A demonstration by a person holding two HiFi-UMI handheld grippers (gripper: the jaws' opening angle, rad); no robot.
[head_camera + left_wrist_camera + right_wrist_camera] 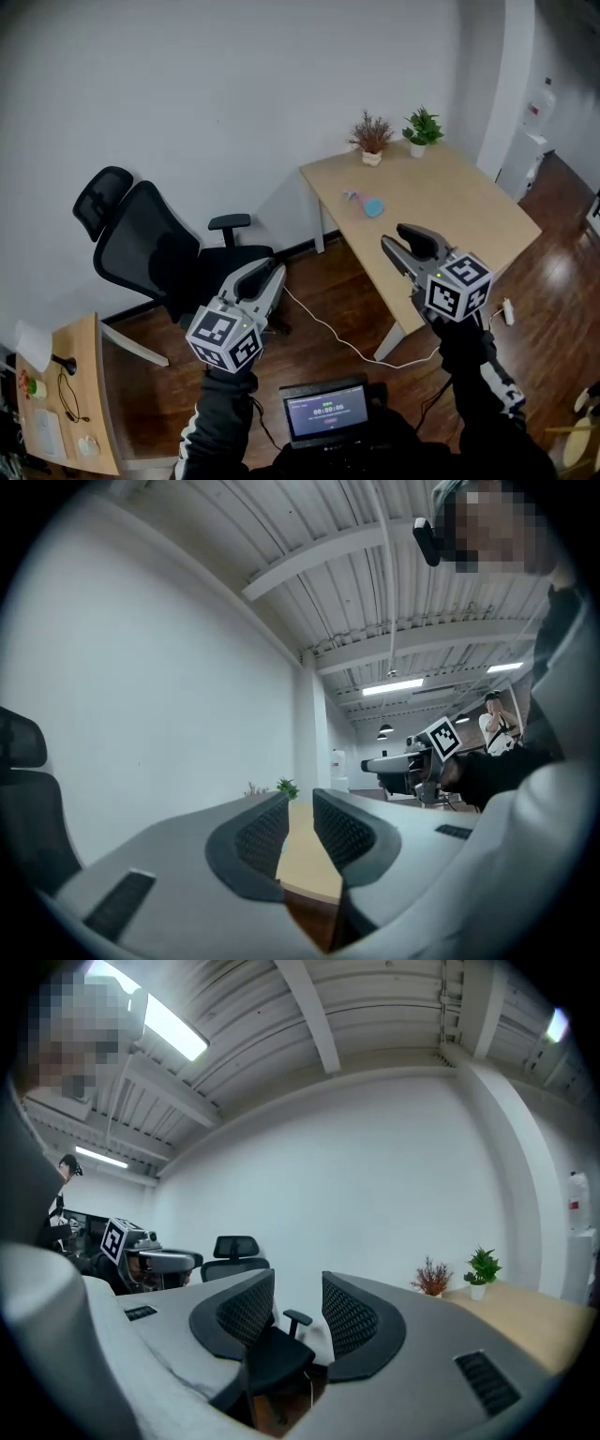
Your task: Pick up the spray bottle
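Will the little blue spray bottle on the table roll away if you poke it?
The spray bottle seems to lie on its side on the table, so a nudge could roll or spin it. It looks small and plastic, so it is probably light. It is too far away to judge how full it is.

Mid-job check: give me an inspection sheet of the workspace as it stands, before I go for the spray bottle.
Surface: light wooden table against the white wall.
Job's things: small blue-and-pink spray bottle on the table, untouched; too small to tell whether it stands upright.
Clutter: reddish potted plant and green potted plant at the table's far edge.
Grippers: left claw and right claw both open and empty, held in the air away from the bottle.
Cables: white cable across the wooden floor toward the table leg.
Surroundings: black office chair left of the table; open laptop near the person.
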